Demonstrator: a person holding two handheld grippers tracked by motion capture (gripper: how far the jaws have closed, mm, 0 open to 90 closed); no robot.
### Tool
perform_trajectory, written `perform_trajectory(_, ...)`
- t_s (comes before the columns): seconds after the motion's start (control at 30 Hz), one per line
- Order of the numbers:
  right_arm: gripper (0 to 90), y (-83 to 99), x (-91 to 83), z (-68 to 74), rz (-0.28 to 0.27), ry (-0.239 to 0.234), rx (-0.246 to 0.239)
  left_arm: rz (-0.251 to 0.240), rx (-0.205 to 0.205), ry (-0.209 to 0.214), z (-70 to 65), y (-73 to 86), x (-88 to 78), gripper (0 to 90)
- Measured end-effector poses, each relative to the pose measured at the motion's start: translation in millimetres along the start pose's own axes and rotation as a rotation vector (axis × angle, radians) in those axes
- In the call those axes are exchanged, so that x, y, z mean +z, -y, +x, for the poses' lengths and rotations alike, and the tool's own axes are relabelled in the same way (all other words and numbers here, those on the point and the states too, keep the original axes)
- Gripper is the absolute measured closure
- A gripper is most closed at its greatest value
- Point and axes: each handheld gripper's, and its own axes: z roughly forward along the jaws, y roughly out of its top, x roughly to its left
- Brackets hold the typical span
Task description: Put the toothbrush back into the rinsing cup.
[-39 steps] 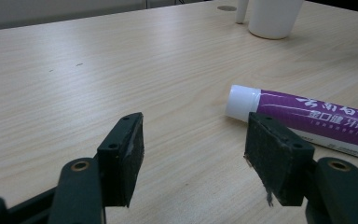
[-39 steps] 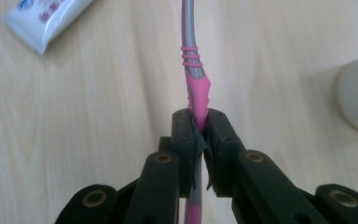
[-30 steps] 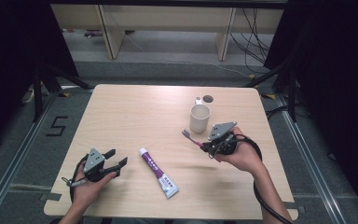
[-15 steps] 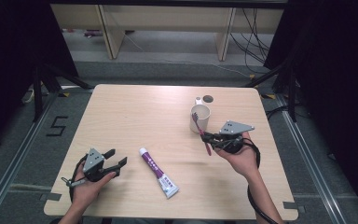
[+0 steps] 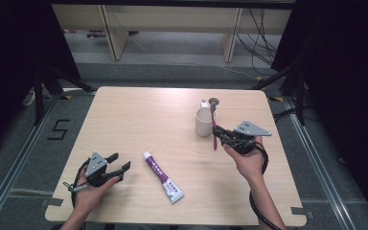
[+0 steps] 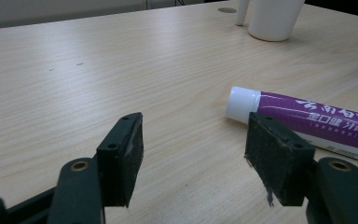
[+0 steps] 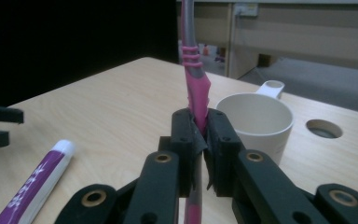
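Toothbrush (image 5: 214,125) raised upright, clamped in right tool (image 5: 219,132), beside cup (image 5: 203,121)

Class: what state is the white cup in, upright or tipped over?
Upright. The white cup stands on the table with its open mouth facing up; nothing visible inside it.

The right gripper (image 5: 219,133) now carries the pink toothbrush (image 5: 213,125) upright beside the white cup (image 5: 203,121), its head above the rim, no longer level.
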Motion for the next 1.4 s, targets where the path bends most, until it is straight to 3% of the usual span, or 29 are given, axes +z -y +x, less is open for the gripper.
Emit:
perform_trajectory(0.03,83.0,-1.0,-0.4,1.4,-0.010,0.000,0.043,0.000,0.000,0.000,0.1,0.0,0.0,36.8)
perform_trajectory(0.23,82.9,-5.3,-0.3,3.0,-0.045,0.033,0.093,-0.004,-0.005,0.001,-0.6,0.0,0.4,36.8)
perform_trajectory(0.37,82.9,-8.8,0.3,0.3,-0.057,0.049,0.070,0.001,-0.001,0.000,0.1,0.0,0.0,36.8)
perform_trajectory(0.63,82.7,-20.5,1.9,-3.8,-0.069,0.065,0.076,0.001,-0.001,0.002,0.1,0.0,0.0,36.8)
perform_trajectory(0.67,82.7,-21.3,2.5,-3.2,-0.079,0.069,0.096,0.001,-0.001,0.002,0.1,0.0,0.0,36.8)
perform_trajectory(0.7,82.7,-23.8,3.7,-6.4,-0.093,0.081,0.065,0.001,-0.001,0.002,0.2,0.0,0.0,36.8)
perform_trajectory(0.73,82.7,-23.8,3.7,-6.4,-0.093,0.081,0.065,0.001,0.000,0.002,0.3,-0.1,0.1,36.8)
perform_trajectory(0.8,82.7,-26.3,5.1,-7.6,-0.099,0.080,0.070,0.001,-0.001,0.002,0.3,-0.1,0.1,36.8)
perform_trajectory(0.83,82.7,-27.4,4.7,-6.2,-0.086,0.078,0.094,0.002,0.000,0.002,0.4,-0.1,0.1,36.8)
perform_trajectory(0.9,82.8,-30.5,6.7,-9.2,-0.094,0.092,0.068,0.001,-0.001,0.002,0.4,-0.1,0.0,36.8)
perform_trajectory(1.13,82.7,-38.0,12.3,-12.2,-0.098,0.103,0.080,0.001,-0.004,0.002,0.6,-0.1,0.1,36.8)
perform_trajectory(1.17,82.8,-38.9,13.6,-14.4,-0.110,0.118,0.059,0.001,-0.003,0.003,0.6,-0.1,0.1,36.8)
perform_trajectory(1.2,82.7,-39.7,13.8,-13.4,-0.099,0.119,0.085,0.001,-0.002,0.002,0.6,-0.1,0.1,36.8)
perform_trajectory(1.4,82.8,-44.5,19.5,-17.1,-0.111,0.128,0.080,0.001,-0.003,0.003,0.7,-0.1,0.1,36.8)
